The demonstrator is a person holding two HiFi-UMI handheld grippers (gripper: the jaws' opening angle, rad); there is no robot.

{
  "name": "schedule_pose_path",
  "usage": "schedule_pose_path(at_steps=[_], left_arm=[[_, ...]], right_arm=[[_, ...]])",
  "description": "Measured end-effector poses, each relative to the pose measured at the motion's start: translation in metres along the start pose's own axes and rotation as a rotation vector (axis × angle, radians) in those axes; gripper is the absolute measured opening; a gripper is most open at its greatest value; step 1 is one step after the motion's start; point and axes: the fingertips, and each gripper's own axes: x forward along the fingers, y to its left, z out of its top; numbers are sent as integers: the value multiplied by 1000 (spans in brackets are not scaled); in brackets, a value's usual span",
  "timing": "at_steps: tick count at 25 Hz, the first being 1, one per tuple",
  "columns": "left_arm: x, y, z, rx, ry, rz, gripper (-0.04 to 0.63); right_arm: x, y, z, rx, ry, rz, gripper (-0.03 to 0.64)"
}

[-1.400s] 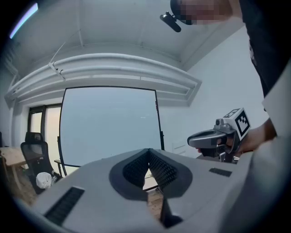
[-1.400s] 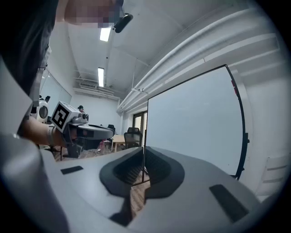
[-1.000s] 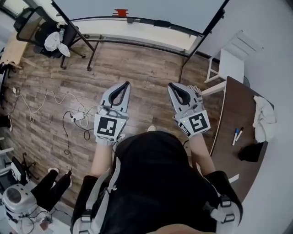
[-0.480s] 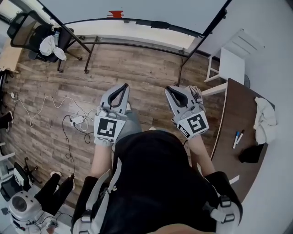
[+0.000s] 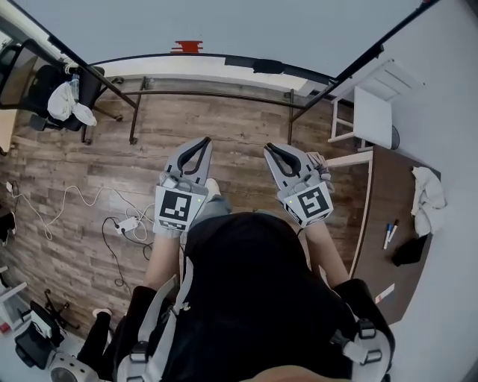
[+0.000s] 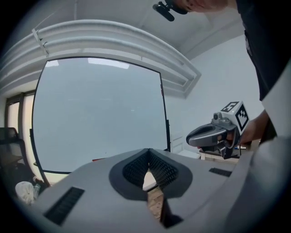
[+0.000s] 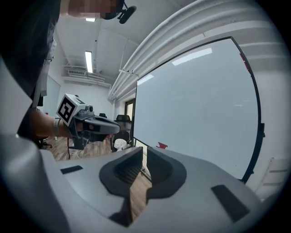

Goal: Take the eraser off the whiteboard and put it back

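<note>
A small red eraser (image 5: 188,46) sticks to the lower part of the big whiteboard (image 5: 224,22) ahead of me. It also shows as a red spot, the eraser (image 7: 161,146), in the right gripper view and at the board's bottom edge (image 6: 97,159) in the left gripper view. My left gripper (image 5: 205,140) and right gripper (image 5: 267,147) are held side by side above the wooden floor, well short of the board, both pointing at it. Each is shut with nothing between its jaws. The left gripper (image 6: 148,152) and right gripper (image 7: 144,152) each see the other beside them.
A brown table (image 5: 385,216) at the right carries markers (image 5: 389,233), a white cloth (image 5: 426,198) and a black object (image 5: 408,250). A white chair (image 5: 373,104) stands by the board's right leg. An office chair (image 5: 60,97) is at far left; cables (image 5: 123,224) lie on the floor.
The person has walked toward the whiteboard, so the board and eraser are nearer and both grippers have advanced with them. Both stay shut and empty.
</note>
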Motion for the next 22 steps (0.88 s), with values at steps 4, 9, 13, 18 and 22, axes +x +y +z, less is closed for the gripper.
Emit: schedule_pose_path(at_steps=[4,9,13,18,22], left_arm=[[21,46,-5,-14,-2,-56,8],[37,88,-15,-41,6,-100,8],[48,111,-28,-55,10,-118,8],[56,123,-39,-65,36,-136,8],[64,127,-47,-77,59,-127,8]], right_arm=[[48,-9,8,-2,28,-40,26],[95,-14,13,-21,66,-69,26],[119,-21,10,-41,95,-100,26],[134,-43,-9,-109,170,-148,28],[145,-70,-25,-169,213,-168,29]])
